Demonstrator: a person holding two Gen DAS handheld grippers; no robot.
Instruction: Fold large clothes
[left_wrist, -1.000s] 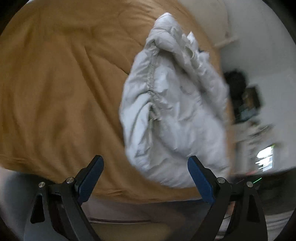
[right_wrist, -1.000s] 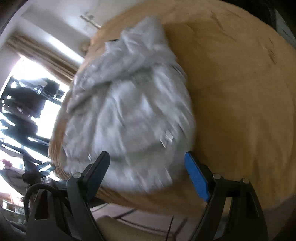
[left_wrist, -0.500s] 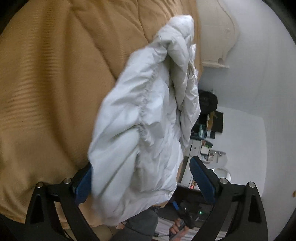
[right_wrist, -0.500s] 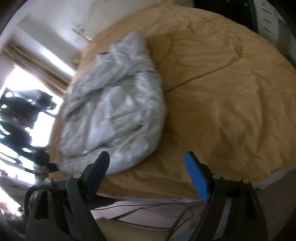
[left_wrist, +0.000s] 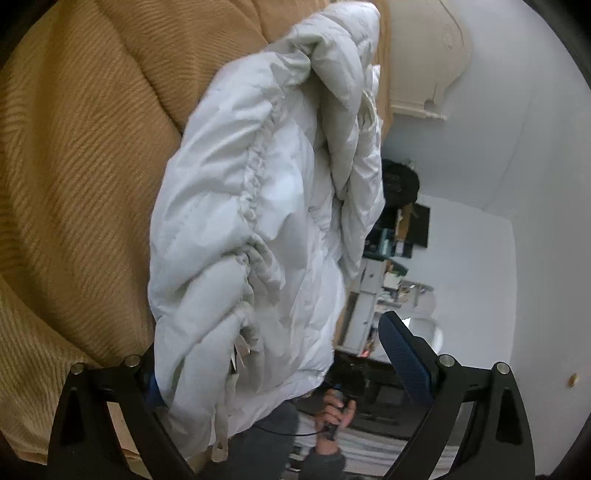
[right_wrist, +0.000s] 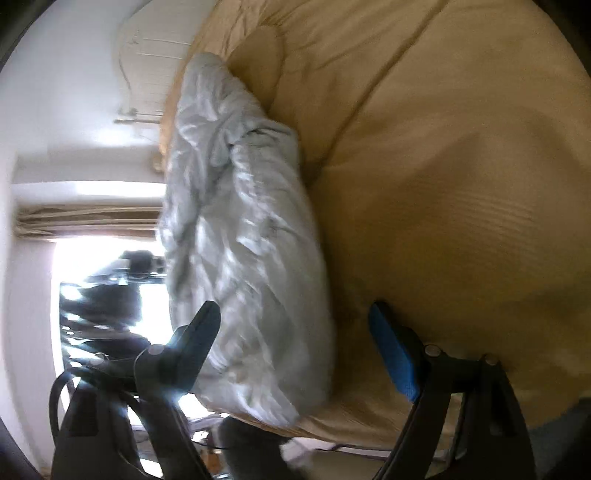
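A white puffy jacket (left_wrist: 266, 206) lies crumpled on the tan bedcover (left_wrist: 74, 166), with its gathered seam running down the middle. My left gripper (left_wrist: 269, 347) is open wide at the jacket's near hem. The hem lies between the fingers and hides the left pad; the right pad (left_wrist: 402, 354) is bare and apart from the cloth. In the right wrist view the jacket (right_wrist: 240, 229) lies along the edge of the bedcover (right_wrist: 443, 166). My right gripper (right_wrist: 293, 314) is open over the jacket's near end, and its pads do not touch the cloth.
A cream headboard (left_wrist: 424, 55) and white wall stand beyond the bed. Cluttered shelves (left_wrist: 391, 258) are at the bedside. A person's hand (left_wrist: 332, 410) in a grey sleeve shows under the jacket's hem. A bright window with curtains (right_wrist: 92, 218) is beside the bed.
Both views have rolled. My left gripper came down to the jacket's hem, which now lies between its fingers. My right gripper dropped toward the bed's edge, nearer the jacket's near end.
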